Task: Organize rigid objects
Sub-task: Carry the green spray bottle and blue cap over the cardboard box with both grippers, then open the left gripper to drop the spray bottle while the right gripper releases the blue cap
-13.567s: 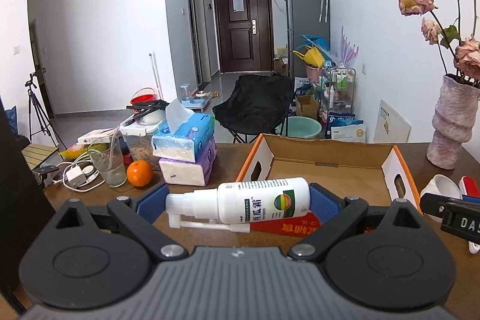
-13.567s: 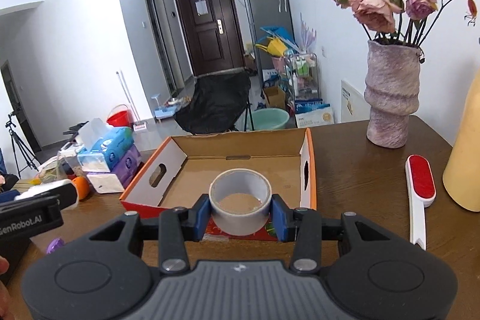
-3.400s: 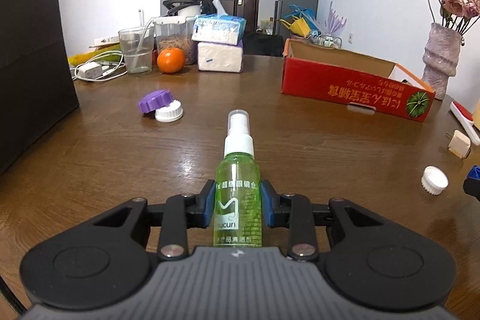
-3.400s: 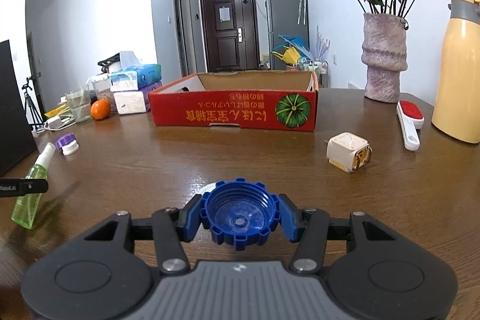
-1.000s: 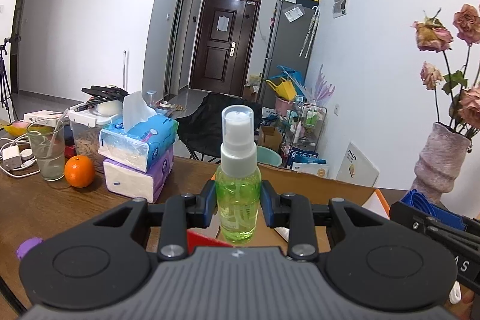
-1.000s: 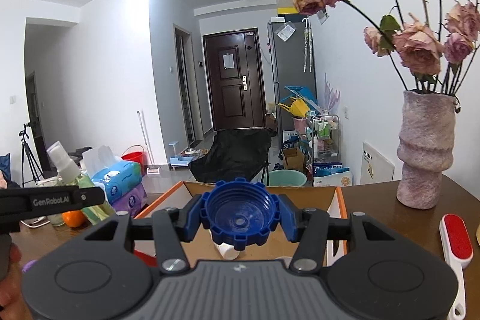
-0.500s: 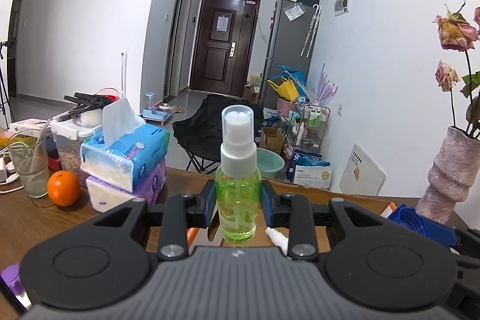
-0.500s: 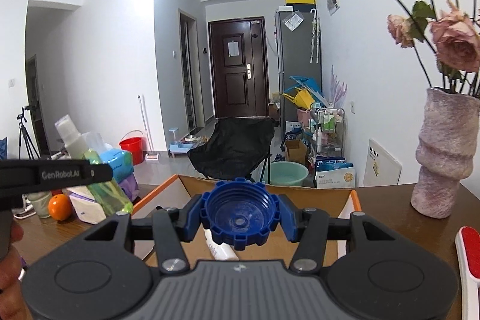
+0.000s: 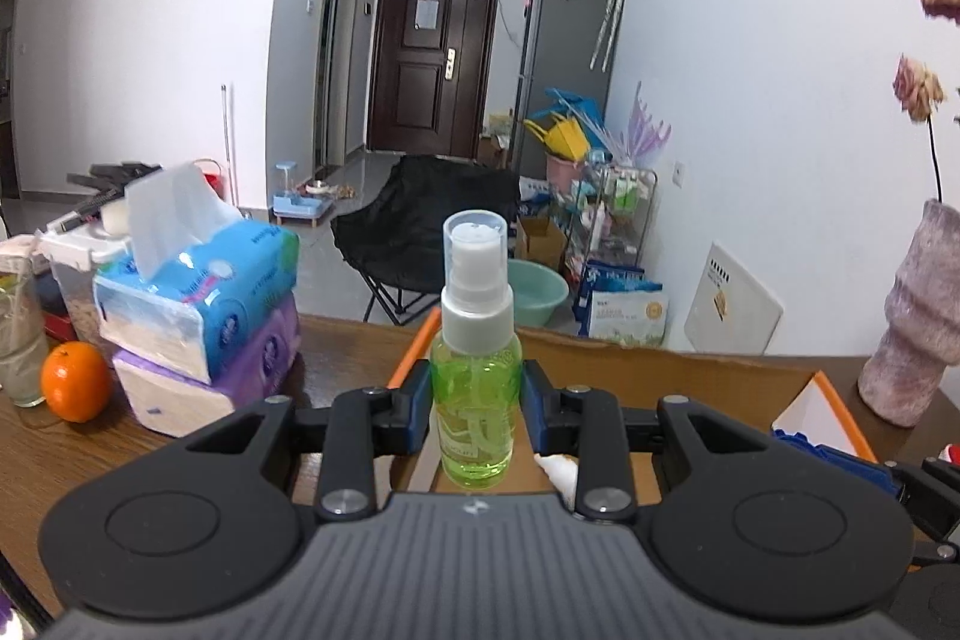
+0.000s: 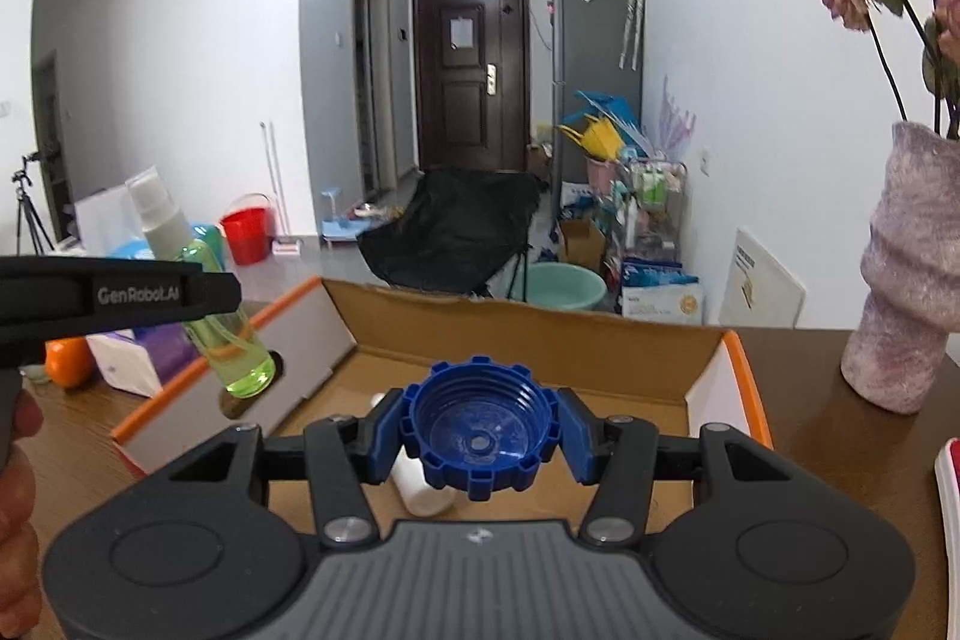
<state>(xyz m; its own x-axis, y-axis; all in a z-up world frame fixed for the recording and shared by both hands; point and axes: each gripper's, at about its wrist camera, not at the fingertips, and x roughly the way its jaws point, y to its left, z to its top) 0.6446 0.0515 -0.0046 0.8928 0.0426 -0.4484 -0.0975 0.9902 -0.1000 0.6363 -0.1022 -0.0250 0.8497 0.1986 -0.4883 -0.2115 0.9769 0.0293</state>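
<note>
Green liquid fills the small spray bottle (image 9: 476,400) that the left gripper (image 9: 476,409) clamps upright between its blue pads, held in the air over the left wall of the open cardboard box (image 10: 540,334) on the wooden table (image 10: 840,436). Beside it, the right gripper (image 10: 480,430) is closed on a blue screw cap (image 10: 480,430), open side facing the camera, above the inside of the box where a white bottle (image 10: 420,490) lies. Stacked tissue packs (image 9: 204,316) and an orange (image 9: 75,381) sit left of the box, a mottled vase (image 10: 912,292) to its right.
</note>
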